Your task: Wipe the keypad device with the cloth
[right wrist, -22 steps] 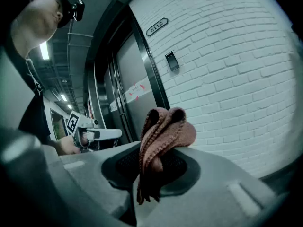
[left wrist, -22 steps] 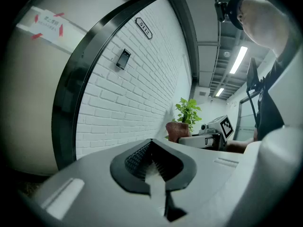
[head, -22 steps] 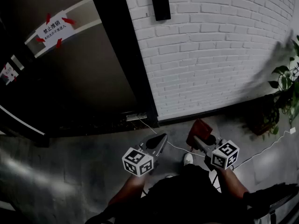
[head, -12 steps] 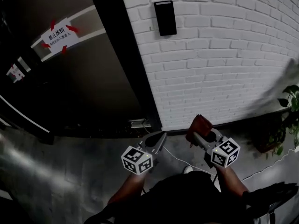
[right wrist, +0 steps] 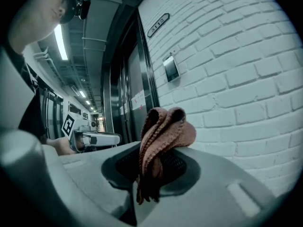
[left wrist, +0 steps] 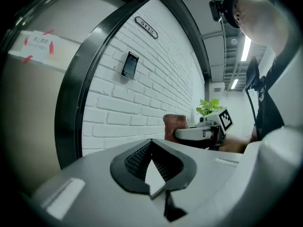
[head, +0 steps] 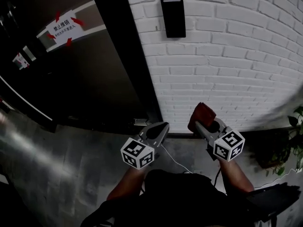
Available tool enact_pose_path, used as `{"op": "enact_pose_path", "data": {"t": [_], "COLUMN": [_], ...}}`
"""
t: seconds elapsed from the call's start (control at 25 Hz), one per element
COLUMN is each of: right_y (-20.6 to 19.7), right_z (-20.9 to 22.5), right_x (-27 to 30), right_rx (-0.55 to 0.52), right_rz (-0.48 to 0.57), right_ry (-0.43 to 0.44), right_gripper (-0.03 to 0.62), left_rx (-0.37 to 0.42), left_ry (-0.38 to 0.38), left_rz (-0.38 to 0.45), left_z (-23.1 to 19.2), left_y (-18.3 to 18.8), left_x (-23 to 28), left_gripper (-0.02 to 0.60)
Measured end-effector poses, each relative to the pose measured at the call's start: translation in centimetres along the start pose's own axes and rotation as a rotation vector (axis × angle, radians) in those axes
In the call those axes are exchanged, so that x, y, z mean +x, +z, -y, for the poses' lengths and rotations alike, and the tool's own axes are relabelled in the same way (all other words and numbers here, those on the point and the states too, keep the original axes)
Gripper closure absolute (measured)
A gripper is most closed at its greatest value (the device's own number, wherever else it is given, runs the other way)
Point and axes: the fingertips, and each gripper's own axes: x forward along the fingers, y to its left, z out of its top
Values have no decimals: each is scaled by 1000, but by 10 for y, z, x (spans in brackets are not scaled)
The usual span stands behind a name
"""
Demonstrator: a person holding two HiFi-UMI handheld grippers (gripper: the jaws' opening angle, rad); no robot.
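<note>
A black keypad device (head: 173,17) hangs high on the white brick wall (head: 236,60); it also shows small as the keypad device (left wrist: 129,65) and the keypad device (right wrist: 170,67). My right gripper (head: 200,118) is shut on a reddish-brown cloth (head: 201,113), bunched between its jaws as the cloth (right wrist: 161,136). It stands well below the keypad, pointing up at the wall. My left gripper (head: 161,128) is beside it on the left, jaws closed together with nothing between them (left wrist: 151,162).
A dark door (head: 80,74) with a black frame (head: 128,56) stands left of the brick wall, bearing a white taped notice (head: 63,26). A potted plant (head: 296,126) is at the right edge. A white cable (head: 173,162) runs across the grey floor.
The view has tilted upward, so the keypad now sits lower and larger in the head view. Both grippers have risen toward the wall, with the cloth still held in the right one.
</note>
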Motion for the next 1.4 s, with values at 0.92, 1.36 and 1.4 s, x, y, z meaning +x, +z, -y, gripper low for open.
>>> {"op": "enact_pose_path", "data": {"t": [0.92, 1.36, 1.4], "right_y": [369, 398, 397], "right_z": [14, 47, 49], "right_x": [88, 146, 148], "right_rx": [-461, -627, -636], "right_rz": [326, 173, 163], "right_ry": [-193, -400, -416], "right_gripper": [525, 525, 525], "left_rx": [72, 37, 33], "left_ry": [-272, -246, -244], "left_rz": [42, 41, 39], "left_z": [-47, -64, -64], "left_y": [82, 69, 67], "left_x": [23, 14, 13], "left_gripper": [565, 565, 565]}}
